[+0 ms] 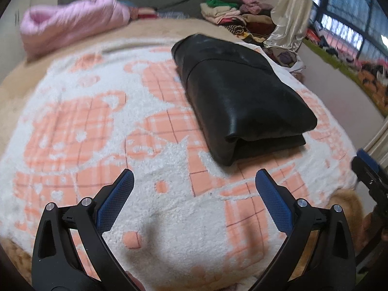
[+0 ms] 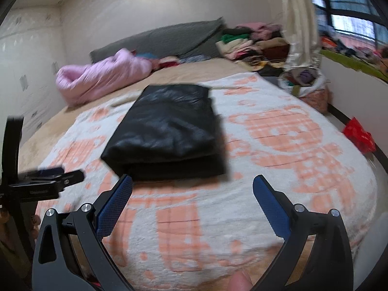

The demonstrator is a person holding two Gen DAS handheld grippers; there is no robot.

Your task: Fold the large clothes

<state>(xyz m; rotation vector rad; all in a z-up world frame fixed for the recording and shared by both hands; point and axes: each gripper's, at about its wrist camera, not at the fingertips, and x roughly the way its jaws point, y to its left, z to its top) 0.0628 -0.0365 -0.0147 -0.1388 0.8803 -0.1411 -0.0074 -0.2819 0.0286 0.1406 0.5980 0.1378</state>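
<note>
A black shiny garment (image 1: 237, 97) lies folded into a thick rectangle on a white and orange fleece blanket (image 1: 101, 126) on the bed. It also shows in the right wrist view (image 2: 167, 128). My left gripper (image 1: 194, 177) is open and empty, hovering over the blanket just short of the garment's near edge. My right gripper (image 2: 192, 181) is open and empty, also just short of the folded garment. The left gripper's body (image 2: 43, 181) shows at the left edge of the right wrist view.
A pink puffy jacket (image 2: 101, 75) lies at the far left of the bed by a grey headboard cushion (image 2: 165, 38). A pile of clothes (image 2: 254, 46) sits at the far right corner. A curtain (image 2: 300, 24), a bag of clothes (image 2: 308, 84) and a red bag (image 2: 359, 135) are to the right.
</note>
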